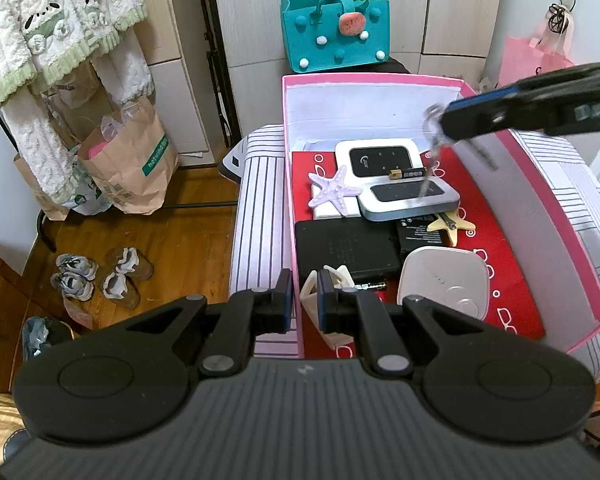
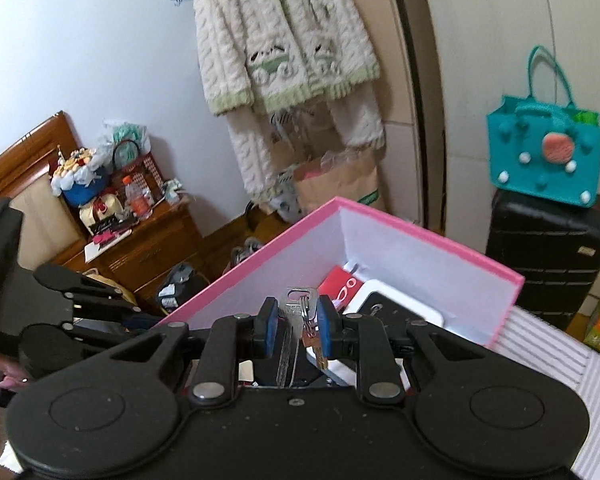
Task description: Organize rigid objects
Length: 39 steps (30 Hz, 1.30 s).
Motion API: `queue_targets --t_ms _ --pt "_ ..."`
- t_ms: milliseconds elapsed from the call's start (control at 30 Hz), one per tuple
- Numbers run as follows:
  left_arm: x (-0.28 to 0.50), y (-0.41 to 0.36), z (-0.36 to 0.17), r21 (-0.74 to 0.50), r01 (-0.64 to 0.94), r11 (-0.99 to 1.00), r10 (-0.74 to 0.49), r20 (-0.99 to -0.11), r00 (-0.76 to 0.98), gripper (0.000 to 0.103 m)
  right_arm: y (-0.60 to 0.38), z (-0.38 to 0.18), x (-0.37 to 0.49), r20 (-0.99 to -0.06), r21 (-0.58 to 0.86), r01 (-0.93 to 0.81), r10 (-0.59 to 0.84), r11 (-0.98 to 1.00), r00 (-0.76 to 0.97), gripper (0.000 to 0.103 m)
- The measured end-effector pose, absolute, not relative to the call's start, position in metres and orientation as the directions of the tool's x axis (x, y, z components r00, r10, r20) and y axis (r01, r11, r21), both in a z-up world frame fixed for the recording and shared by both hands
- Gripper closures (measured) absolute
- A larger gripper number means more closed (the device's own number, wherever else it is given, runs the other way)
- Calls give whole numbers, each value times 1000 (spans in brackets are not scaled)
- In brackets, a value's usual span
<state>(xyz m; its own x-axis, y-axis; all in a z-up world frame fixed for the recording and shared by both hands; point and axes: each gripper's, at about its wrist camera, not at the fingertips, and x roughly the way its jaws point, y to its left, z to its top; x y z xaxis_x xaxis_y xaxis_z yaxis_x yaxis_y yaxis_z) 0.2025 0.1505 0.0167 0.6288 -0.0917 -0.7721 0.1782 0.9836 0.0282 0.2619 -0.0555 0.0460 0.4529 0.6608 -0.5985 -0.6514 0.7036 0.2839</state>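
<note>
Around me: a white wall (image 2: 100, 60) with a knitted cream cardigan (image 2: 284, 40) hanging, a wood floor (image 1: 160, 240) with 2 pairs of shoes (image 1: 100, 276), a brown nightstand (image 2: 140, 248), pale wardrobe doors (image 1: 379, 12), and a teal bag (image 2: 543, 152) sitting on a black suitcase (image 2: 547, 252).

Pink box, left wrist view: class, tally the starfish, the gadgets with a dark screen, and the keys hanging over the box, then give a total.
Starfish: 2, a purple starfish and a yellow starfish
Gadgets with a dark screen: 2, a white gadget and a grey gadget
Bunches of keys: 1
Total: 5
</note>
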Motion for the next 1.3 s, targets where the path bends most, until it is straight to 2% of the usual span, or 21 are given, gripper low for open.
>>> queue_targets --t_ms 367,700,967,1300 --pt "203 150 16 13 184 983 -108 -768 631 93 -36 27 272 -628 300 -643 654 704 423 78" --pt "202 152 16 0 182 983 -118 -765 633 92 -28 6 294 -705 210 -581 533 786 467 77" --pt "201 152 15 -2 175 985 -115 -763 637 92 -39 22 273 -656 132 -560 496 818 569 76" --pt "189 156 32 -23 153 988 -119 -748 653 92 -66 39 232 -669 59 -535 431 843 605 67"
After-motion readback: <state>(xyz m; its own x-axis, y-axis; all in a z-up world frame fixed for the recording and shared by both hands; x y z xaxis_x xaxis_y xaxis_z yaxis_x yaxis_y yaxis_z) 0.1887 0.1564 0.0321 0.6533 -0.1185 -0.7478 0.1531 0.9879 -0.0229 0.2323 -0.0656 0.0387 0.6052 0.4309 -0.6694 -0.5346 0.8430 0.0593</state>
